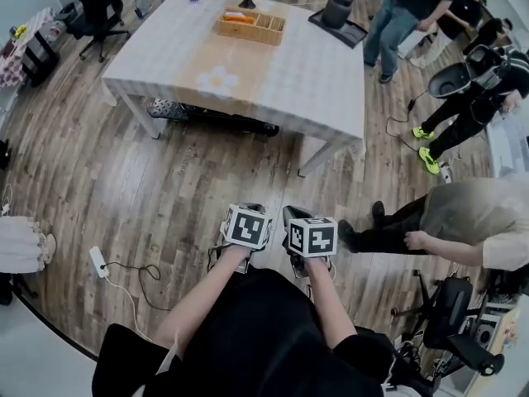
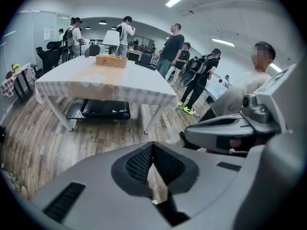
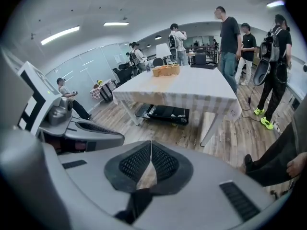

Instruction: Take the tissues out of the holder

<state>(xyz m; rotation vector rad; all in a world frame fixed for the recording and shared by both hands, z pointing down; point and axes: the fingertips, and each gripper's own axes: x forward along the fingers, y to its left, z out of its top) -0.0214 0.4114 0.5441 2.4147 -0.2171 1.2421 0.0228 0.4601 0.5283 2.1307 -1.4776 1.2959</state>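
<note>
A wooden holder (image 1: 250, 25) with something orange in it stands near the far edge of the white table (image 1: 289, 81). Both gripper views show it small and far off, the holder (image 2: 111, 60) on the table (image 2: 120, 83) to the left and the holder (image 3: 166, 70) on the table (image 3: 192, 87) ahead. Tissues I cannot make out at this distance. My left gripper (image 1: 246, 210) and right gripper (image 1: 297, 213) hang side by side over the wooden floor, well short of the table. The left gripper (image 2: 152, 146) has its pads meeting with nothing between them. The right gripper (image 3: 151, 146) is shut and empty too.
A black cart (image 1: 211, 116) lies under the table. Several people stand beyond its right end, and one sits close on my right (image 1: 463, 213). A power strip with cable (image 1: 99, 261) lies on the floor at left. Office chairs stand at far left and near right.
</note>
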